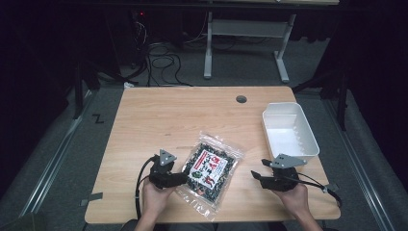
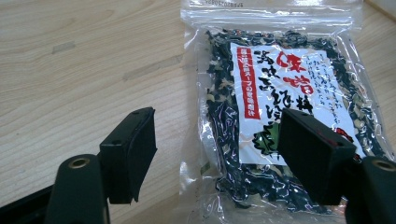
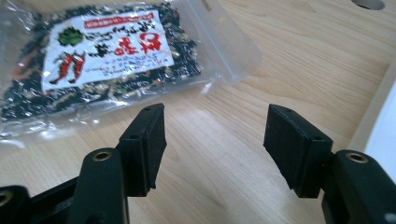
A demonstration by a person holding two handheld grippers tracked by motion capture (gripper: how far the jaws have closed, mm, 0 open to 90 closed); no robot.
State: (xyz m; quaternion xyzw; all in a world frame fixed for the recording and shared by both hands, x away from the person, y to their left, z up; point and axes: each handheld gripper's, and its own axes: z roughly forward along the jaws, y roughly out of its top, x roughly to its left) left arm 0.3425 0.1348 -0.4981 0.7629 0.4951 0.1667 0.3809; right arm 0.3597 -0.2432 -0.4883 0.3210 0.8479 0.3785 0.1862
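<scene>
The wooden table carries two things that matter to me: a white plastic bin at its right edge, bare inside, and a clear packet of dried seaweed mix with a white and red label, lying flat near the front edge, about midway along it. My guess is the packet is meant for the bin, and if so almost nothing is done yet: it lies on the wood, well apart from the bin, ungripped. My left tongs sit at the packet's near left corner, jaws spread wide; in the left gripper view one pad hangs over the packet's lower part and the other over bare wood, pinching nothing. My right tongs stand wide open and empty to the packet's right, between it and the bin. Closing, lifting, carrying and dropping are all left.
</scene>
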